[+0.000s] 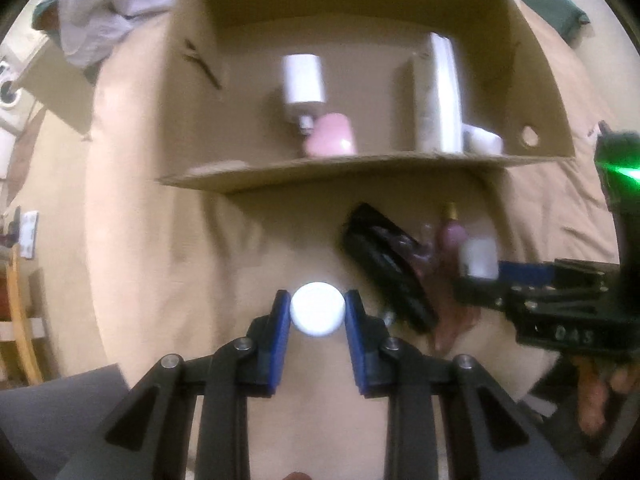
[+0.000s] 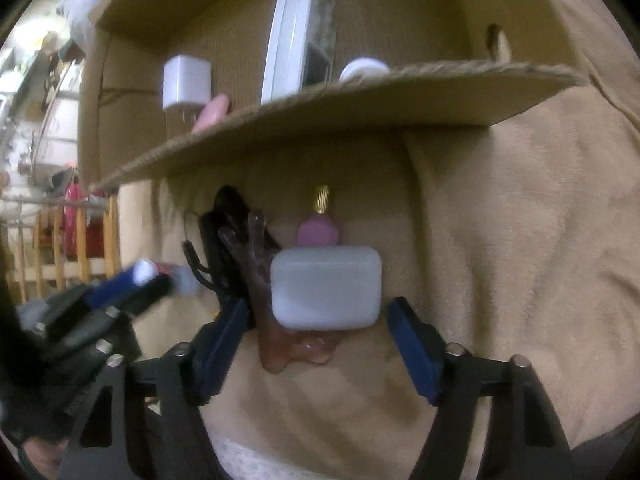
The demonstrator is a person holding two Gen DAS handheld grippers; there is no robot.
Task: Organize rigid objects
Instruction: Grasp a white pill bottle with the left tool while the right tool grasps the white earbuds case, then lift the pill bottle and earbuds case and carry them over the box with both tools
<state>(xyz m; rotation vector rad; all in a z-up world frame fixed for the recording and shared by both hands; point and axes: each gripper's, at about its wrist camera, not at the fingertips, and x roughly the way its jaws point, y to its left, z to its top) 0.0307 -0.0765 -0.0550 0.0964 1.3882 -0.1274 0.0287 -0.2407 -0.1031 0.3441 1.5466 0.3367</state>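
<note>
Left gripper [image 1: 318, 314]: clamped on white round cap [image 1: 318, 315]; what is under the cap is hidden.
Right gripper [image 2: 316, 312]: fingers spread, straddling white case [image 2: 326, 286].
Hair claw [image 2: 276, 320]: partly covered by the case.

A tan blanket [image 2: 520, 240] carries an open cardboard box [image 1: 192, 120]. Directly on the blanket, near the box flap, lie a white case [image 2: 326, 286], a pink bottle [image 2: 318, 232], a brown hair claw [image 2: 272, 320] and a black object [image 1: 384, 264].

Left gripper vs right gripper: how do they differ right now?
The left gripper is shut on a round white cap-like object; the right gripper is open around a white rounded rectangular case, pads apart from it. Both have blue finger pads and face the cardboard box.
</note>
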